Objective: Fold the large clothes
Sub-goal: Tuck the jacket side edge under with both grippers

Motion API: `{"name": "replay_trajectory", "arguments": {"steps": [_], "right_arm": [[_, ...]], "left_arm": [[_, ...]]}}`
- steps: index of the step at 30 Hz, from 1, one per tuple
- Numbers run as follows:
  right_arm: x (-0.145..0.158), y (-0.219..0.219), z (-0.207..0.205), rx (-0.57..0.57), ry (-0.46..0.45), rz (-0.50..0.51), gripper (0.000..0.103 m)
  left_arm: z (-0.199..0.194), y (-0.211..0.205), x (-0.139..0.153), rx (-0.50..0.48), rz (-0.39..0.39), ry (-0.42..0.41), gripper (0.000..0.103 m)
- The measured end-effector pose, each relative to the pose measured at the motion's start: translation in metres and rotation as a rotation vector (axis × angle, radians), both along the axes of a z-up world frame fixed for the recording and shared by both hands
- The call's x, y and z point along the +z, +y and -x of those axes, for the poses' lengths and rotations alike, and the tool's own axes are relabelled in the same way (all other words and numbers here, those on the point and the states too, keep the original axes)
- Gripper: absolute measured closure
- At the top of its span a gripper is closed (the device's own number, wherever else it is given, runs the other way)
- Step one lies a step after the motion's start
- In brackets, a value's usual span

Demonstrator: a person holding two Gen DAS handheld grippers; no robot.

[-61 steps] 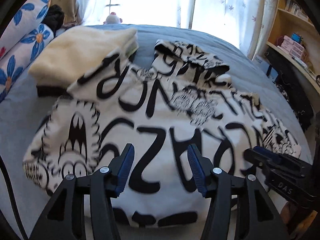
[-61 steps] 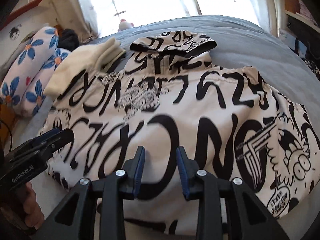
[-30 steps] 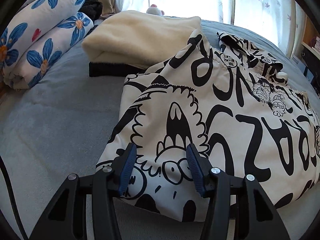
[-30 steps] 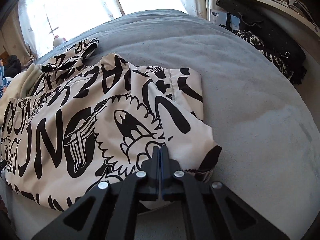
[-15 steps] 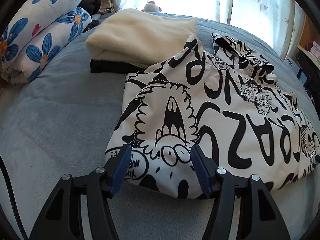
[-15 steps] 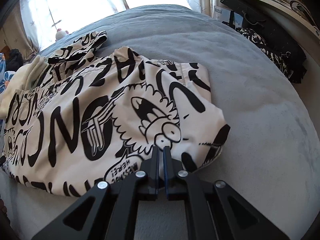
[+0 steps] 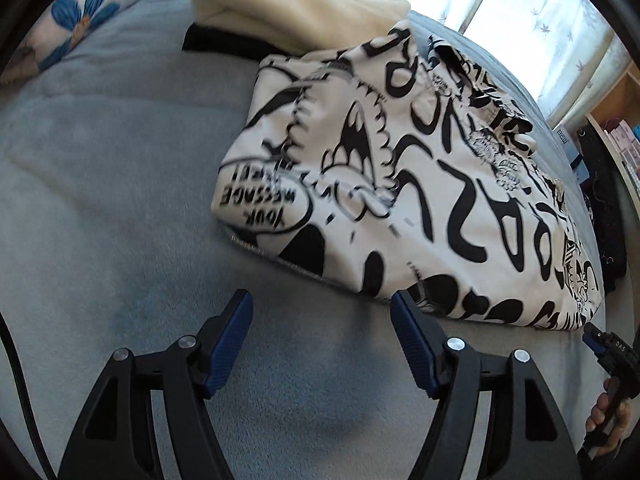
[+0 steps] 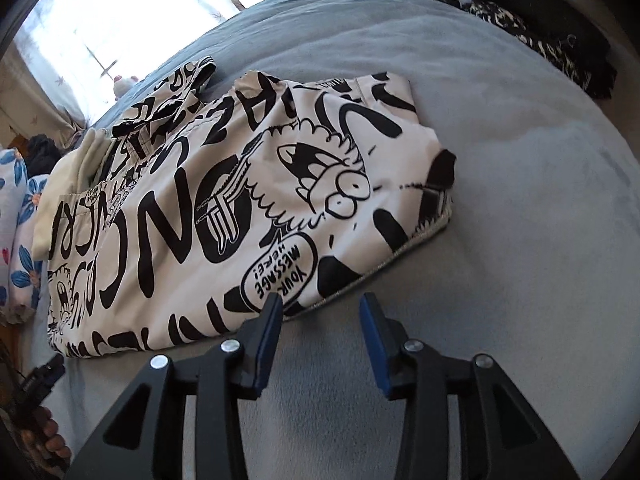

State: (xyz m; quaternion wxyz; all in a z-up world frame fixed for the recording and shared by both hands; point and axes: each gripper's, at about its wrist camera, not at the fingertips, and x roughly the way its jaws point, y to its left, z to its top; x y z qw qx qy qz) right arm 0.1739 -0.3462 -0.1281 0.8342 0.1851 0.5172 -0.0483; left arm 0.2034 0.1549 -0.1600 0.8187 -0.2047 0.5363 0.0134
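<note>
Printed hoodie (image 7: 400, 184) lay folded on bed (image 7: 100, 200) | left gripper (image 7: 322, 340), right gripper (image 8: 320, 340): wide apart, empty, just short of hem | risk: folded layers likely slipping if snagged.

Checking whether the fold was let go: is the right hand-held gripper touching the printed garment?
Apart. In the right wrist view the right hand-held gripper stands open, grey bedding showing between its fingertips and the printed garment hem.

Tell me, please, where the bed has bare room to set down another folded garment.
Bare grey bed lies right of the printed hoodie, and left of it before the floral pillows. The cream garment crowds the hoodie's far-left corner.
</note>
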Motion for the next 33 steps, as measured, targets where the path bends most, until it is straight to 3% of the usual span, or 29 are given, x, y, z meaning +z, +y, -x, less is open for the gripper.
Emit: {"name": "replay_trajectory", "arguments": {"steps": [5, 14, 15, 17, 21, 25, 33], "right_arm": [[-0.016, -0.014, -0.009, -0.067, 0.01, -0.104, 0.063], [-0.04, -0.024, -0.033, -0.18, -0.054, -0.219, 0.064], [-0.041, -0.023, -0.034, -0.182, -0.055, -0.206, 0.065], [-0.038, -0.019, -0.033, -0.175, -0.068, -0.149, 0.081], [-0.025, -0.015, -0.027, -0.164, -0.099, -0.111, 0.094], [-0.007, -0.004, -0.018, -0.147, -0.113, -0.033, 0.096], [0.013, -0.006, 0.015, -0.144, -0.083, -0.017, 0.097]], "left_arm": [[-0.007, 0.01, -0.012, 0.058, 0.08, -0.023, 0.033], [-0.039, 0.019, -0.021, 0.171, 0.108, -0.049, 0.036], [-0.039, 0.02, -0.02, 0.198, 0.091, -0.056, 0.049], [-0.036, 0.022, -0.016, 0.229, 0.069, -0.075, 0.066], [-0.027, 0.019, -0.003, 0.256, 0.035, -0.094, 0.08], [-0.022, 0.01, 0.02, 0.252, -0.028, -0.112, 0.083], [0.009, 0.012, 0.045, 0.214, -0.048, -0.074, 0.084]]}}
